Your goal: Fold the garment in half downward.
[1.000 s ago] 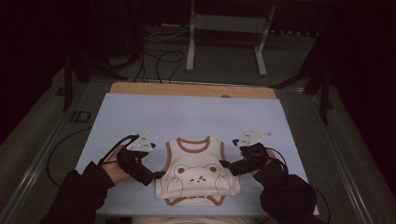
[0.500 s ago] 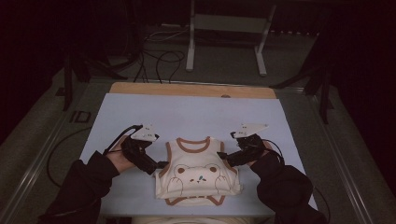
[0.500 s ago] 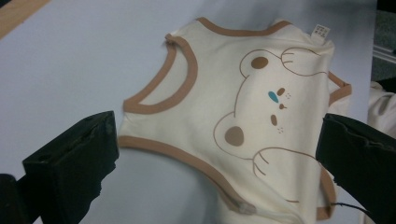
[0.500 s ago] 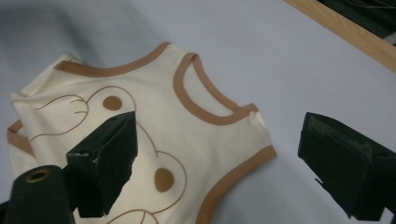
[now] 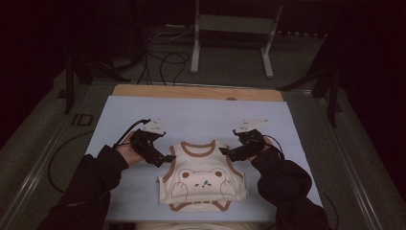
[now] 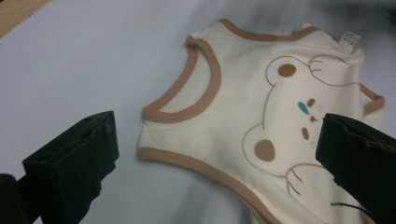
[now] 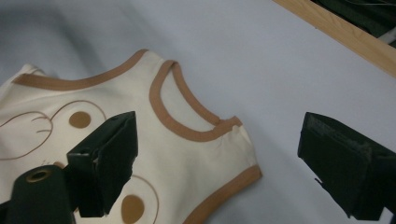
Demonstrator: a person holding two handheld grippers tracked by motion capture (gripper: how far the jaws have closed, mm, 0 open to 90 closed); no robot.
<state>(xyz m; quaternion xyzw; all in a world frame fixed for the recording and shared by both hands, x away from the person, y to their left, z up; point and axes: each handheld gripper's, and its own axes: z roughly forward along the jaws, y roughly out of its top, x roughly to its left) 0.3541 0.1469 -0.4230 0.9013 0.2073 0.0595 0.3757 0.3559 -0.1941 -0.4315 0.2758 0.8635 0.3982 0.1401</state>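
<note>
One cream vest [image 5: 201,179], two grippers, left gripper [image 5: 165,157], right gripper [image 5: 229,153], jaws apart

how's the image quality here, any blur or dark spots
High view: dim, the surroundings nearly black, the vest and table evenly lit. Left gripper view: far edge of the vest smeared, its near shoulder crisp. Right gripper view: sharp, with a soft shadow across the upper left.

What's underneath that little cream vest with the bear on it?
The cream sleeveless vest with brown trim and a bear print lies flat on a pale blue table cover, which shows all around it. Whatever sits directly beneath the fabric is covered.
</note>
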